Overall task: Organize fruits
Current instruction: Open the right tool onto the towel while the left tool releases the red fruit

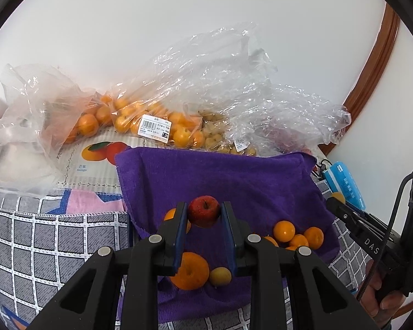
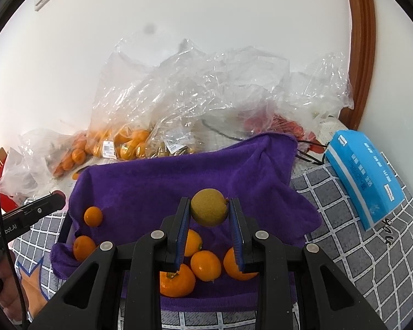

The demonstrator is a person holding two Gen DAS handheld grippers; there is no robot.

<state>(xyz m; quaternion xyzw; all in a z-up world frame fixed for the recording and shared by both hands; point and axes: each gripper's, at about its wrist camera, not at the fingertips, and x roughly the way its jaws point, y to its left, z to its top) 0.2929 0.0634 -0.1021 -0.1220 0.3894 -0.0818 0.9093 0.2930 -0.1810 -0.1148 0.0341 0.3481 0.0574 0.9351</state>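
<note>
The left gripper (image 1: 203, 211) squeezes a red apple (image 1: 203, 210), the right gripper (image 2: 209, 211) a brown-green fruit (image 2: 209, 210). Both hang right above the purple towel (image 1: 247, 181), oranges (image 2: 205, 265) straight below.

A red apple (image 1: 203, 211), orange mandarins (image 2: 205, 265), a purple towel (image 2: 179, 181), grey-and-white checked cloth (image 1: 41, 236), perhaps a yellow-brown pear (image 2: 209, 211).

Both wrist views angled down, sharing purple towel (image 1: 234, 176).
</note>
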